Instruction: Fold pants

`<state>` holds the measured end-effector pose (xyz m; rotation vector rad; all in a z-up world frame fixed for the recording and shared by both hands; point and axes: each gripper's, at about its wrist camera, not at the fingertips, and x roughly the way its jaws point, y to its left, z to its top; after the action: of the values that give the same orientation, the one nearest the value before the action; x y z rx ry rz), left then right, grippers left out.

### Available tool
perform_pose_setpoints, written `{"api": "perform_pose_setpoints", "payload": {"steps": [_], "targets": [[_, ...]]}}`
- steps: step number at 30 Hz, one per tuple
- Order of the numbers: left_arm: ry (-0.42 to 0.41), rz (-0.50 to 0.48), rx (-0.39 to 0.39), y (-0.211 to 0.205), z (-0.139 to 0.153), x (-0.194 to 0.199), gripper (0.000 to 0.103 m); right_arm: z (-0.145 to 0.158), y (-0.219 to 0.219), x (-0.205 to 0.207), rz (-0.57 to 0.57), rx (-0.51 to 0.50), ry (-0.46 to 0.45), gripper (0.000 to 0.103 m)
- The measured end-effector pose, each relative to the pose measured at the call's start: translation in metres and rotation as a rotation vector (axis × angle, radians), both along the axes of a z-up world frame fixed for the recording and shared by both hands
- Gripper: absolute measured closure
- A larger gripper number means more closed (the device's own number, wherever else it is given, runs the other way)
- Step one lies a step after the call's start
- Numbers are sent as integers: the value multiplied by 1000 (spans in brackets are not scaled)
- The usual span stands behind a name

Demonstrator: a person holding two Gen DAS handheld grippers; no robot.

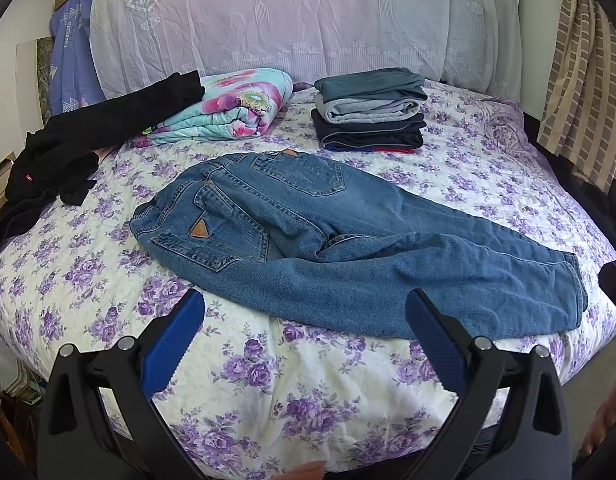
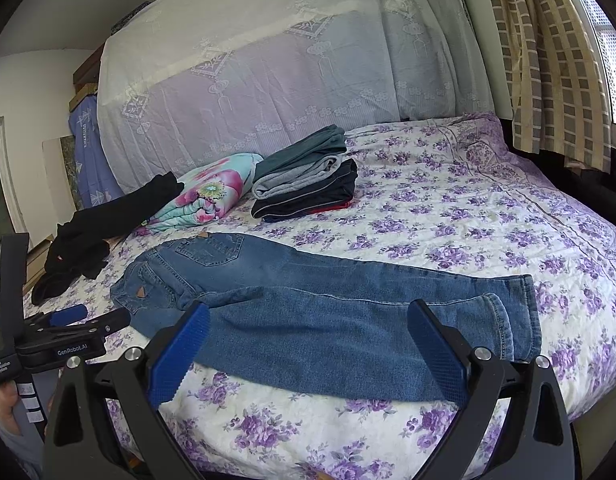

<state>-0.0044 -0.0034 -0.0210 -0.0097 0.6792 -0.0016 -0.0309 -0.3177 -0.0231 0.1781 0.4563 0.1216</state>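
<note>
Blue jeans [image 1: 331, 248] lie across the floral bedspread, back pockets up, waist to the left and both legs running right toward the cuffs [image 2: 511, 312]. The legs lie side by side, partly overlapping. My left gripper [image 1: 306, 304] hovers open over the near edge of the jeans, close to the seat and upper leg, holding nothing. My right gripper [image 2: 308, 316] is open above the near leg [image 2: 327, 336], also with nothing between its blue pads. The left gripper's body [image 2: 64, 336] shows at the left edge of the right wrist view.
A stack of folded clothes [image 1: 369, 110] sits at the back of the bed [image 1: 108, 280]. A floral folded quilt [image 1: 228, 108] and loose black garments [image 1: 68, 152] lie at the back left. A lace-draped headboard [image 1: 288, 20] stands behind, a checked curtain [image 2: 547, 60] at right.
</note>
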Motion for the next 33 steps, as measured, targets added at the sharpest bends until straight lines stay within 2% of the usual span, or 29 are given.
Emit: {"api": "perform_pose_setpoints", "payload": {"steps": [33], "targets": [[10,0,-4,-2,-2,0,5,1,-1,0,0,4,1,4]]}}
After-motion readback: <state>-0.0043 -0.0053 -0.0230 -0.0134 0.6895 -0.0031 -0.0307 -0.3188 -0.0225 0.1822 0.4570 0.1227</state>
